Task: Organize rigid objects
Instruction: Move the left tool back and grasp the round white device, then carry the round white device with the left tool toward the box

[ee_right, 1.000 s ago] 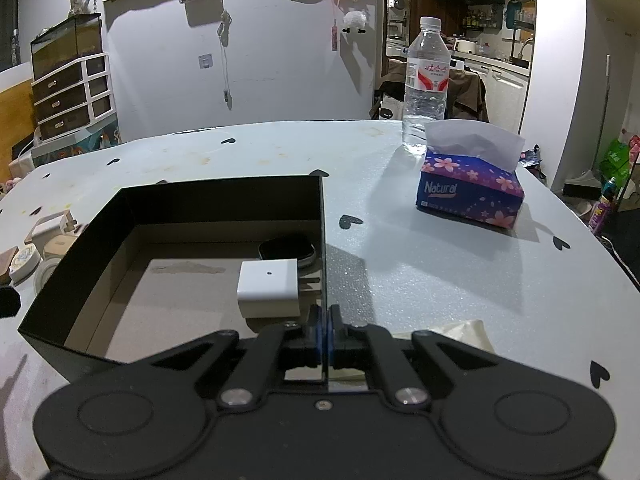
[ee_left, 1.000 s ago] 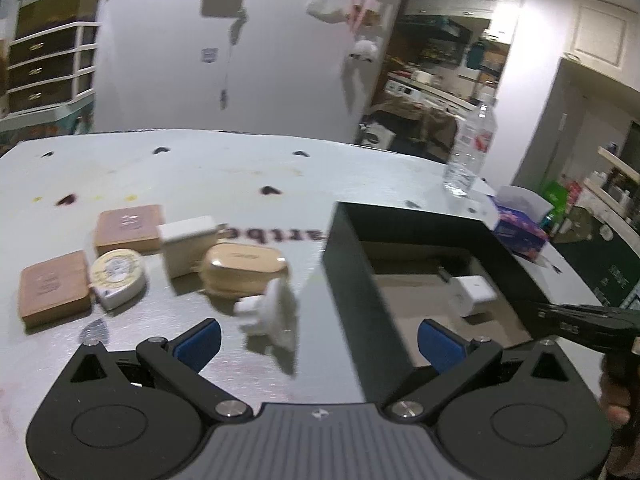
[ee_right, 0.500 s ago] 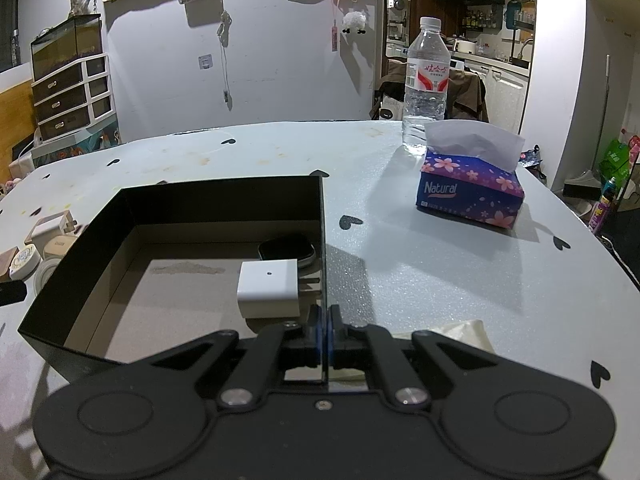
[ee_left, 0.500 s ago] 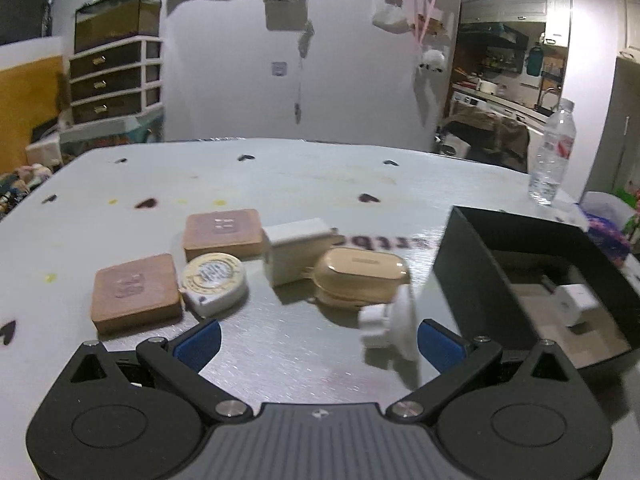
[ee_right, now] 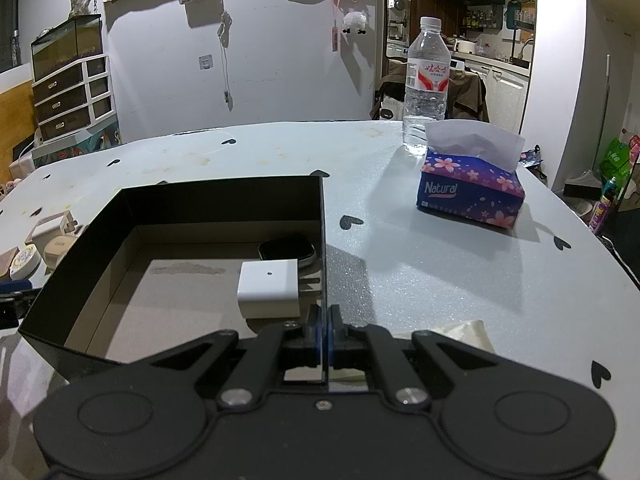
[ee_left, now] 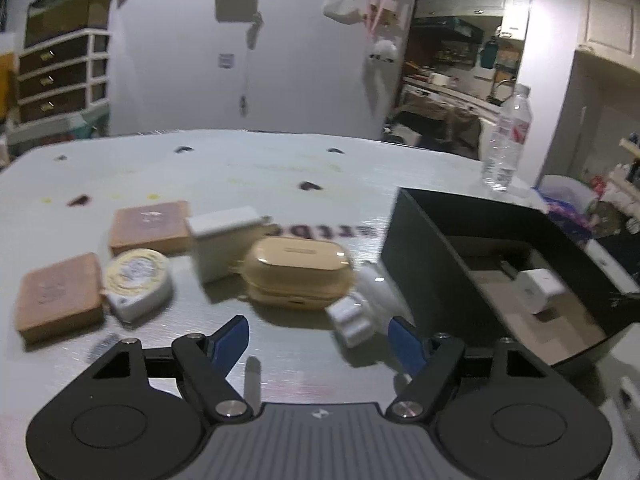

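Spread wide over the table, left gripper (ee_left: 318, 338); white plastic plug adapter (ee_left: 366, 304) just ahead at 1 o'clock, prongs nearward, beside tan glossy earbud case (ee_left: 298, 272); right gripper (ee_right: 324, 330) clamped on black cardboard box (ee_right: 224, 204) wall, holding white cube charger (ee_right: 269, 289) and dark oval case (ee_right: 288, 251)

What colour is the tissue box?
Dark blue with pink flowers; the tissue box shows best in the right wrist view.

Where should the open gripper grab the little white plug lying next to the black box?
Grip the white plug adapter across its wide round body, coming straight forward from the near side with the left gripper, whose jaws stand open. Its stubby prongs point toward the camera and look slippery, while the body seems broader. The black box wall stands close on the right.
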`<state>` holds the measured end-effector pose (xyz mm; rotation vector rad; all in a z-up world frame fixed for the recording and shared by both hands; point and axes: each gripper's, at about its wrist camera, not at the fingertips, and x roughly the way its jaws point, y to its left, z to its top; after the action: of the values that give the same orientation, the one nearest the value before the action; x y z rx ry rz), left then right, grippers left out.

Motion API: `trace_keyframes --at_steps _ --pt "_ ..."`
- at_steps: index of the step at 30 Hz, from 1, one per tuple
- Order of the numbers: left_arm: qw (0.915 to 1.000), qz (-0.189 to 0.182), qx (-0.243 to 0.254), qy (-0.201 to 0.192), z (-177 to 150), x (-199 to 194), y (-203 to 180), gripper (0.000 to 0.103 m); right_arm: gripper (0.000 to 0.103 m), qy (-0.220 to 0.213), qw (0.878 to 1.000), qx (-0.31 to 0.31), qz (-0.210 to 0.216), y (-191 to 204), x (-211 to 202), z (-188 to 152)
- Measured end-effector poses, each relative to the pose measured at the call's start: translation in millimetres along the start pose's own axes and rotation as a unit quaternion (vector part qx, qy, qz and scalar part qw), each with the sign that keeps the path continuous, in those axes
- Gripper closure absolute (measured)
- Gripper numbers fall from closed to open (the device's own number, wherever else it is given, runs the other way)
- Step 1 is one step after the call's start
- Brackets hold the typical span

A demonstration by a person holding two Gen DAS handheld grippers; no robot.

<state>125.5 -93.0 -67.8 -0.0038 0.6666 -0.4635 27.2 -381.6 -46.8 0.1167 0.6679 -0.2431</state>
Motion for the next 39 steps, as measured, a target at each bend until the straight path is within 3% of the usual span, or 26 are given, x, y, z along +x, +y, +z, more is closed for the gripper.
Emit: trace_keyframes --at_steps 6,10,17,19,23,27,35,39 --pt "0.9962 -0.059 -0.061 0.021 1.7 0.9 4.4 0.026 0.099 0.000 1.000 0.000 0.000 0.1 0.0 0.0" --pt "0.9879 -0.069 -0.132 0.041 7.2 10.6 11.0 0.026 0.099 0.001 1.000 0.000 -0.002 -0.2 0.3 -0.2" --pt "0.9768 -0.066 -0.197 0.053 11.5 25.4 14.2 0.057 0.099 0.001 1.000 0.001 0.000 1.3 0.4 0.2" --pt "0.9752 -0.068 -0.204 0.053 11.7 26.7 16.2 0.059 0.099 0.001 1.000 0.001 0.001 1.7 0.2 0.3" --pt "0.9800 -0.055 -0.187 0.041 11.8 19.4 15.1 0.063 0.099 0.001 1.000 0.000 0.000 1.7 0.2 0.3" --pt "0.9901 -0.028 -0.137 -0.001 18.5 -1.9 3.5 0.066 0.099 0.001 1.000 0.000 0.000 1.7 0.2 0.3" --pt "0.9936 -0.063 -0.050 -0.079 34.3 -44.2 -39.1 0.066 0.099 0.001 1.000 0.000 -0.001 2.3 0.3 0.7" --pt "0.9935 -0.088 -0.003 -0.071 42.6 -37.5 -68.7 0.066 0.099 0.001 1.000 -0.001 -0.002 2.5 0.2 0.6"
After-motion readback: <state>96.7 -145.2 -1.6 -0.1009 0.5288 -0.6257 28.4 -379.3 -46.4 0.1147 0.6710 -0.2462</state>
